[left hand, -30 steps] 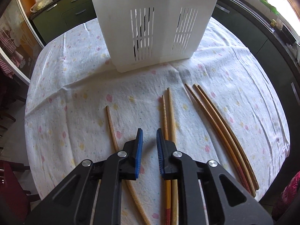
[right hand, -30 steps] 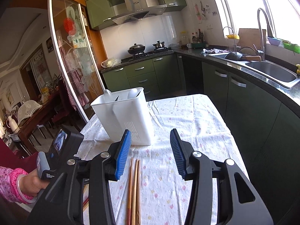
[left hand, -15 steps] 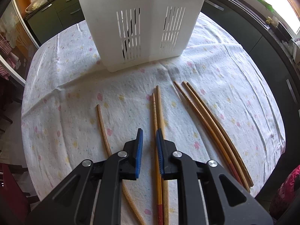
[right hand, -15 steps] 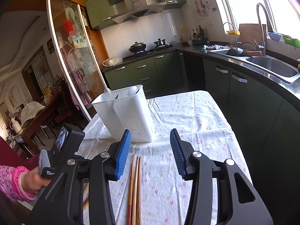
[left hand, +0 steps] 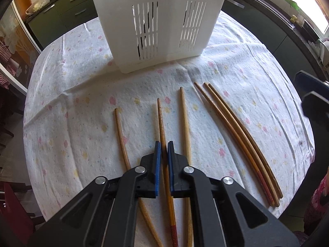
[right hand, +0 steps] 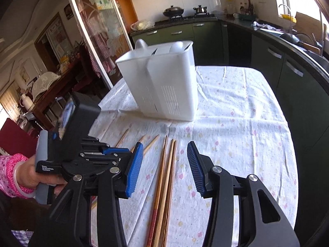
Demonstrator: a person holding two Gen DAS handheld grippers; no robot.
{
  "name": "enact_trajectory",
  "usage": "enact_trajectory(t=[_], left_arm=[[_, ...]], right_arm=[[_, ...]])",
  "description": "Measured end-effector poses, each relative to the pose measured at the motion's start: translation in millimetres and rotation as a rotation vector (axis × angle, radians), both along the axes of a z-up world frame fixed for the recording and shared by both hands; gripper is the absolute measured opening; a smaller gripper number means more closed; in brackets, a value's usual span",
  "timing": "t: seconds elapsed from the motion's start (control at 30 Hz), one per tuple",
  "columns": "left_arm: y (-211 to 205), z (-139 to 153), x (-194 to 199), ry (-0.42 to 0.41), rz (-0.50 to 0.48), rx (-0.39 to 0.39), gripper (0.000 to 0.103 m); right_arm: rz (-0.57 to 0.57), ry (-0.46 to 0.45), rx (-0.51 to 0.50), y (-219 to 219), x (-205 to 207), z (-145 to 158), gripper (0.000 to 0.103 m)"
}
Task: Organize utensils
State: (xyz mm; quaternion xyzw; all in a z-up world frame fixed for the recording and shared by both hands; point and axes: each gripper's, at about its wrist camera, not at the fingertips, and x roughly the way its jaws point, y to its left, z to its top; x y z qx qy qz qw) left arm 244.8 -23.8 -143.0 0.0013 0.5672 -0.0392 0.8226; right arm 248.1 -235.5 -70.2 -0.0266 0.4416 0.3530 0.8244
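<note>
On bench cloth (left hand: 257, 78), in front of white caddy (left hand: 156, 20), chopsticks lie in a loose row, tips toward the caddy: one alone at left (left hand: 121, 135), two near the middle, a bundle of three (left hand: 230, 127) at right. Spread like this, each can be picked singly; judged next stop is the caddy, so the lengthwise lay suits an end-on lift.

Left tool (left hand: 162, 150): pointing steeply down, jaws closed to a slit on the ridged, red-ended chopstick (left hand: 160, 119), pads pressing its shaft. Neighbour stick (left hand: 184, 113) lies just beside, untouched.

Right tool (right hand: 164, 164): jaws about half open, nothing between the pads; it hangs over the bundle of three, not touching. A hand (right hand: 35, 177) in a pink sleeve grips the left tool's handle.
</note>
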Motion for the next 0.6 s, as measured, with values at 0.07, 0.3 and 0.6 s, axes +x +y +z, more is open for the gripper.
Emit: enact_trajectory(t=[0.07, 0.3, 0.6], left_arm=[[6.8, 6.7, -5.6, -0.029, 0.004, -0.015, 0.006], [22.5, 28.7, -19.9, -0.098, 0.011, -0.038, 0.006], [25.2, 30.3, -26.3, -0.113, 0.0, -0.065, 0.006]], right_arm=[[0.045, 0.037, -0.049, 15.8, 6.3, -15.2, 0.042], [0.112, 0.021, -0.192, 52.8, 5.8, -46.0, 0.038], [0.113, 0.068, -0.236, 72.0, 21.6, -66.2, 0.034]])
